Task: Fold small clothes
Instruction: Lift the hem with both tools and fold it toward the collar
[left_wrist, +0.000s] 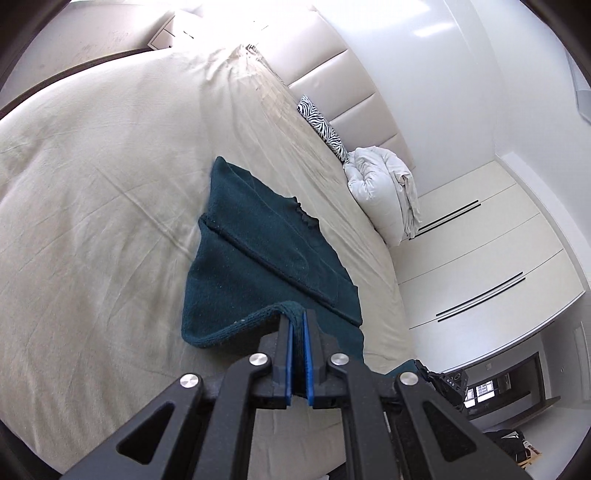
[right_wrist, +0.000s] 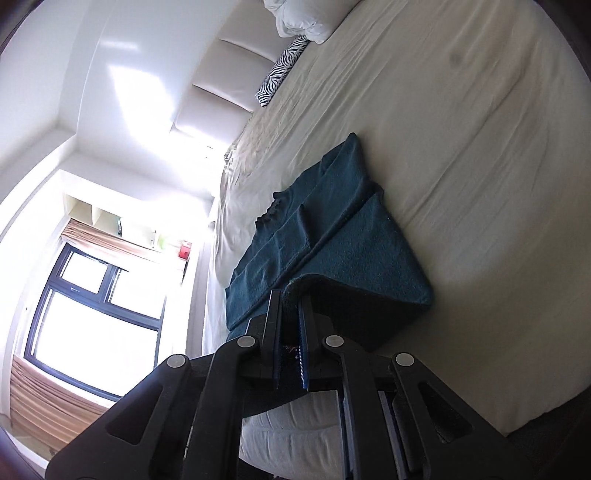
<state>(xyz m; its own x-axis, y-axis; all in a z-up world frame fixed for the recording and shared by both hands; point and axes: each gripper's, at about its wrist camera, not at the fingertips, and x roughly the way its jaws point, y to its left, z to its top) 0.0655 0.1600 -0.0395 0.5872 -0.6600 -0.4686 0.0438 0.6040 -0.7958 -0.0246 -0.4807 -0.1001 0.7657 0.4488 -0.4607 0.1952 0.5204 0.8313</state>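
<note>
The left gripper (left_wrist: 297, 317) is closed on the hem of the sweater (left_wrist: 255, 258); the right gripper (right_wrist: 290, 299) also pinches it, above the bed (left_wrist: 92, 184).

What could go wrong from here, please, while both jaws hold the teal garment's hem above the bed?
The left gripper pinches only a thin edge of the teal garment, so the knit could slip out mid-fold. The right gripper holds a bunched hem, so the fold may land uneven. Dragging could also wrinkle the beige sheet.
</note>
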